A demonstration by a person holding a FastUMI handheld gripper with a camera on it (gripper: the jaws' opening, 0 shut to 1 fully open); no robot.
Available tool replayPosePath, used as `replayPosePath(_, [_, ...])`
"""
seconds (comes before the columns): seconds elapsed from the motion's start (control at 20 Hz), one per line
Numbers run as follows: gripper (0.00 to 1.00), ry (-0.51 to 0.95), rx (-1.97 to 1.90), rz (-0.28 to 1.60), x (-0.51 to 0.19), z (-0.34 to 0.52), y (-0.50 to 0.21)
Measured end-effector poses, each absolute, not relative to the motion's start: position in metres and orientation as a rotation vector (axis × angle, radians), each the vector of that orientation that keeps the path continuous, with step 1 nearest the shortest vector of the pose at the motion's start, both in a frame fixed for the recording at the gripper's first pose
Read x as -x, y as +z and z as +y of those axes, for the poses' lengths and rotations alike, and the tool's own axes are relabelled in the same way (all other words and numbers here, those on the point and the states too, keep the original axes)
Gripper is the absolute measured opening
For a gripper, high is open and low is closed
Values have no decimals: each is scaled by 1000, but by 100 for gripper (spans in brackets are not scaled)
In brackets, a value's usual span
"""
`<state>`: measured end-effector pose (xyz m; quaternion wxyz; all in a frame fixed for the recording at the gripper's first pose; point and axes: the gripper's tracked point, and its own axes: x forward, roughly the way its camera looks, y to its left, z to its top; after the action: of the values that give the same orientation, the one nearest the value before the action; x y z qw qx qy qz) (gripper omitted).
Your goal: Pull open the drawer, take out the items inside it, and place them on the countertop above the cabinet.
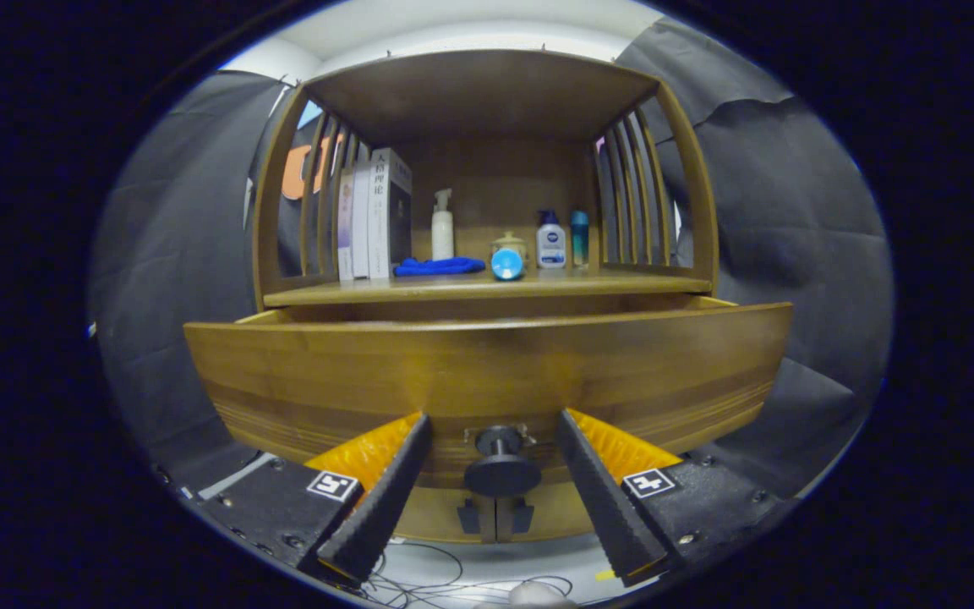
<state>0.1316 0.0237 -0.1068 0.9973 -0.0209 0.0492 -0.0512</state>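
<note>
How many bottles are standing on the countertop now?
3. A white pump bottle stands beside the books, behind the blue cloth. A white bottle with a blue cap and a teal bottle stand together near the right slats. Others may be hidden.

Wooden drawer point(487, 364) pulled partly out below the countertop point(487, 288).
Its dark round knob point(500, 474) sits low at the front's centre; the drawer's inside is hidden.
</note>
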Motion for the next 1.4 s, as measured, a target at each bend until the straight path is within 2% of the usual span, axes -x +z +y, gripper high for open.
replayPosePath(0.95, [100, -102, 54, 152, -231, 12, -101])
replayPosePath(1.25, [100, -106, 68, 188, -232, 10, -101])
replayPosePath(1.4, [100, -97, 72, 176, -208, 8, -92])
